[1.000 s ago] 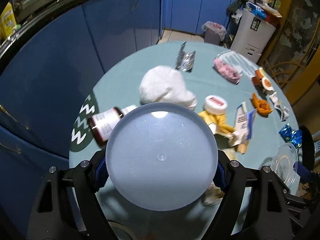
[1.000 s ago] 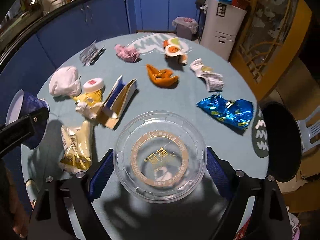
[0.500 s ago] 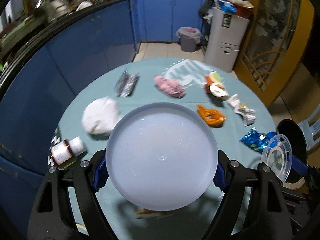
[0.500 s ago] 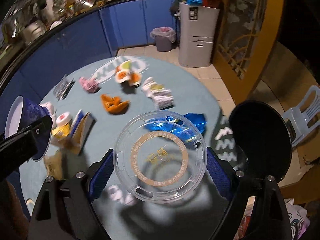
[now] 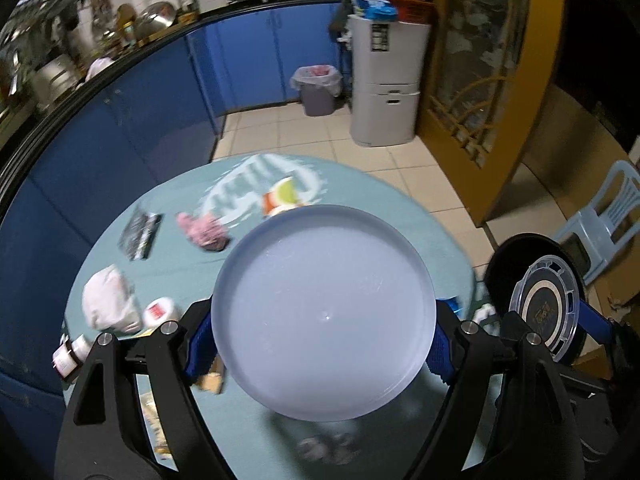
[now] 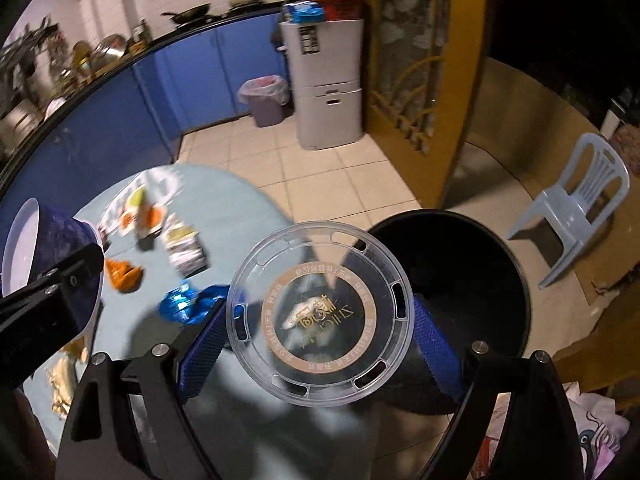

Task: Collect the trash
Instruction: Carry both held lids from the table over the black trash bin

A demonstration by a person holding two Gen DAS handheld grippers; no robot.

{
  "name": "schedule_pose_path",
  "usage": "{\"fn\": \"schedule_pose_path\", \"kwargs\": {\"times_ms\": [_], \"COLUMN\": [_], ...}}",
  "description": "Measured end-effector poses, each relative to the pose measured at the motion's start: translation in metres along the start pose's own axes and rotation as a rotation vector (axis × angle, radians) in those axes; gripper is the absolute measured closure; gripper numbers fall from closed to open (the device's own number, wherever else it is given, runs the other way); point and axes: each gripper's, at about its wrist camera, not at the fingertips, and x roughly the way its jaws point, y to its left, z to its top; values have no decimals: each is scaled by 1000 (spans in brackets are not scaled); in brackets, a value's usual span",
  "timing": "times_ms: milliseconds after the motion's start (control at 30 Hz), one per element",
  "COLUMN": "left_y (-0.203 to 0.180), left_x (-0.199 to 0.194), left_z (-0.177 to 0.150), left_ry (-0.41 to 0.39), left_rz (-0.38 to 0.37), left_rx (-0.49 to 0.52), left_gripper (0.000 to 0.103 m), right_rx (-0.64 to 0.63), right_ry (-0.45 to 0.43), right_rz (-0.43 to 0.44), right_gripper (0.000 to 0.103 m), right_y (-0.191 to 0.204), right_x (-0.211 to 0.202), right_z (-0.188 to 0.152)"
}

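Observation:
My left gripper (image 5: 323, 342) is shut on a blue paper bowl (image 5: 323, 312), its white bottom facing the camera; the bowl also shows at the left of the right wrist view (image 6: 52, 256). My right gripper (image 6: 320, 330) is shut on a clear plastic lid (image 6: 320, 320) with a brown printed ring, held by the rim of a black trash bin (image 6: 472, 280). The lid also shows in the left wrist view (image 5: 544, 312), in front of the bin (image 5: 524, 256). Both grippers hang over the right side of the round teal table (image 5: 168, 248).
Trash lies on the table: a white crumpled bag (image 5: 108, 300), a pink wrapper (image 5: 204, 230), a silver packet (image 5: 140, 232), a brown bottle (image 5: 70, 354), a blue wrapper (image 6: 188, 304), an orange peel (image 6: 124, 276). A plastic chair (image 6: 576, 204) and a lined bin (image 6: 264, 100) stand on the floor.
Both grippers have swung right with the bowl and the lid. The lid has gone from over the table to the black bin's rim. The table has slid left in both views.

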Motion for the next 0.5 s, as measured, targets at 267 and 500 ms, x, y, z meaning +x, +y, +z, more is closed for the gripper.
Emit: {"fn": "schedule_pose_path", "kwargs": {"times_ms": [267,500], "left_y": [-71,-128], "left_x": [3,6], "left_z": [16,29], "left_ry": [-20,-40], "left_rz": [-70,-119], "left_rx": [92,160], "left_gripper": [23,23], "right_rx": [71,140], "right_ry": [-27,-23], "right_rz": [-67,-105], "right_gripper": [17,17], "right_y": [-49,-91], "right_x": [6,16], "right_z": [8,11]}}
